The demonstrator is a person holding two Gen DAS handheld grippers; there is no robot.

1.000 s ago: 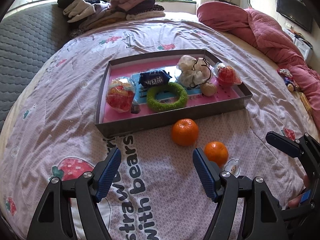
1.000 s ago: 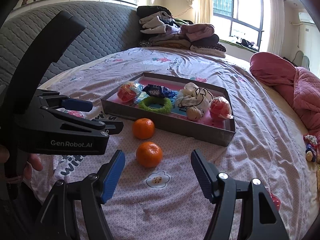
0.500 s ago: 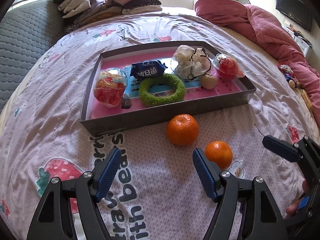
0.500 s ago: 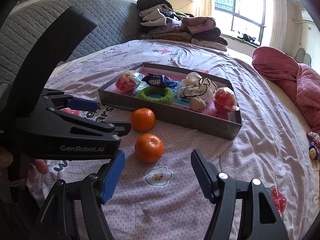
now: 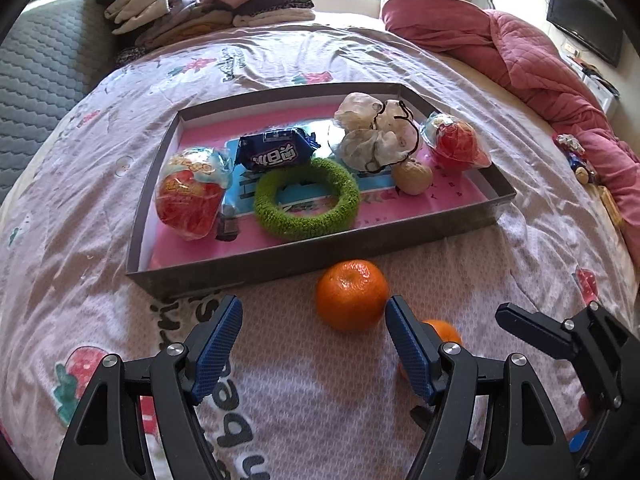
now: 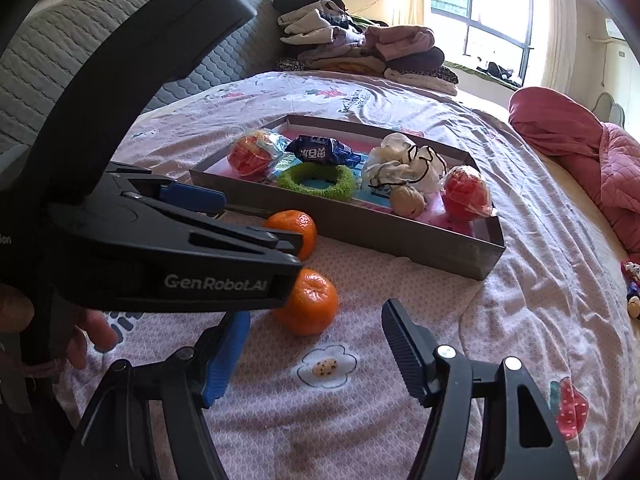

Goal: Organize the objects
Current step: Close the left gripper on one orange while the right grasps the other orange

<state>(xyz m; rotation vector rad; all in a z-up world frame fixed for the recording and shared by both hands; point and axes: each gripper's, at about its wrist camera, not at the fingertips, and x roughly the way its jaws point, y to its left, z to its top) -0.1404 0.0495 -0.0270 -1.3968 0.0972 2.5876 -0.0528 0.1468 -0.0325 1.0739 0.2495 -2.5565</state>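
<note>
Two oranges lie on the bedspread in front of a shallow grey box (image 5: pixel 280 268). The far orange (image 5: pixel 352 295) (image 6: pixel 294 228) sits close to the box wall, just ahead of my open left gripper (image 5: pixel 314 334) and nearer its right finger. The near orange (image 6: pixel 309 303) (image 5: pixel 442 330) lies in front of my open right gripper (image 6: pixel 316 338), partly hidden behind the left gripper's body. Inside the box (image 6: pixel 440 246) are a green ring (image 5: pixel 307 204), a blue snack packet (image 5: pixel 276 154), two red wrapped balls, a crumpled net bag and a small beige ball.
Folded clothes (image 5: pixel 208 4) are piled at the head of the bed. A pink quilt (image 5: pixel 532 56) is heaped along the right side, with small toys (image 5: pixel 576 160) beside it. A grey padded headboard (image 6: pixel 76 64) rises at the left. A hand (image 6: pixel 90 330) holds the left gripper.
Both grippers have come lower and closer to the oranges and the box. The far orange now sits just ahead of the left fingertips. Both stay open and empty.
</note>
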